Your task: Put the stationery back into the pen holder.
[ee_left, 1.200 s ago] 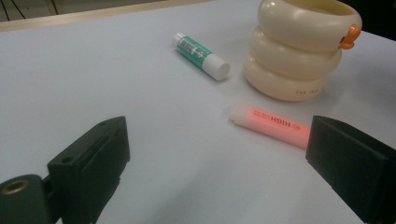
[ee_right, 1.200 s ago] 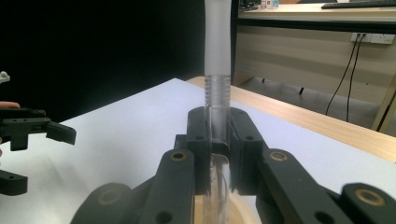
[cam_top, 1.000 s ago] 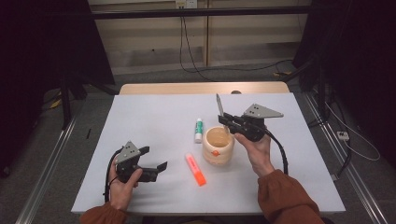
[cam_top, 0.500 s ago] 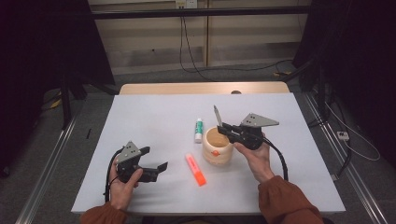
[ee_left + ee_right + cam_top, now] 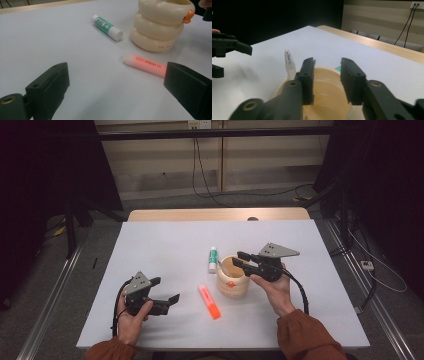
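- Pen (image 5: 289, 63) is stood in the cream holder (image 5: 231, 279), mid-table; light, stiff, slick, best pinched on the exposed upper barrel.
- Right gripper (image 5: 239, 259): jaws just parted, nothing between.
- Left gripper (image 5: 165, 290): spread, empty.

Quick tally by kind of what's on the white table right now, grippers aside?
Cream ringed pen holder cup: 1
Clear-capped pen standing in that cup: 1
Orange highlighter: 1
Green-and-white glue stick: 1
Total: 4

1. Pen holder (image 5: 160, 27): smooth cream plastic, faint sheen.
2. Highlighter (image 5: 145, 64): frosted, translucent orange plastic.
3. Glue stick (image 5: 107, 27): glossy plastic, paper label.
4. Table (image 5: 165, 255): matt white top, wood edge.
5. Left gripper (image 5: 120, 96): matt black plastic.
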### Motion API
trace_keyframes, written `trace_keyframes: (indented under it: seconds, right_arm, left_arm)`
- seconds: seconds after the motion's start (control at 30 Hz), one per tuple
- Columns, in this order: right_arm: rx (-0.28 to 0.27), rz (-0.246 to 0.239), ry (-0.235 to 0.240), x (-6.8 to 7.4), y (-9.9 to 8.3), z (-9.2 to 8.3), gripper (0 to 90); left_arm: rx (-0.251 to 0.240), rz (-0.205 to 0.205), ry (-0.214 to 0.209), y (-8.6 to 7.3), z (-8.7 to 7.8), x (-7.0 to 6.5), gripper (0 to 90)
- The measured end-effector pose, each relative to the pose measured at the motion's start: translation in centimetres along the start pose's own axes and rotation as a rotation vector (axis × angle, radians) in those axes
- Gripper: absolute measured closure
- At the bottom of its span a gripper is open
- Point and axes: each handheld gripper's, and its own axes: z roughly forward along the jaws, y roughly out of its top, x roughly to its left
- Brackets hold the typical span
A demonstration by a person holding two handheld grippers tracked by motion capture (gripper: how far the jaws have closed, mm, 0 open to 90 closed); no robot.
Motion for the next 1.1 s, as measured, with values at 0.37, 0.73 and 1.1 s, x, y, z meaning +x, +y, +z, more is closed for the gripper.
trace_keyframes:
  seconds: [0.37,0.73,1.1]
  right_arm:
    - [0.021,0.008,-0.075,-0.2,0.2,-1.5,16.7]
    - [0.048,0.018,-0.112,-0.4,-0.7,-3.2,9.1]
    - [0.068,0.028,-0.133,-0.5,-2.4,-5.5,6.9]
  left_arm:
    - [0.007,0.001,0.005,0.0,0.1,0.0,6.2]
    - [0.01,-0.012,0.006,0.0,0.2,0.0,6.2]
    - [0.003,-0.014,0.015,0.2,0.2,-0.1,6.2]
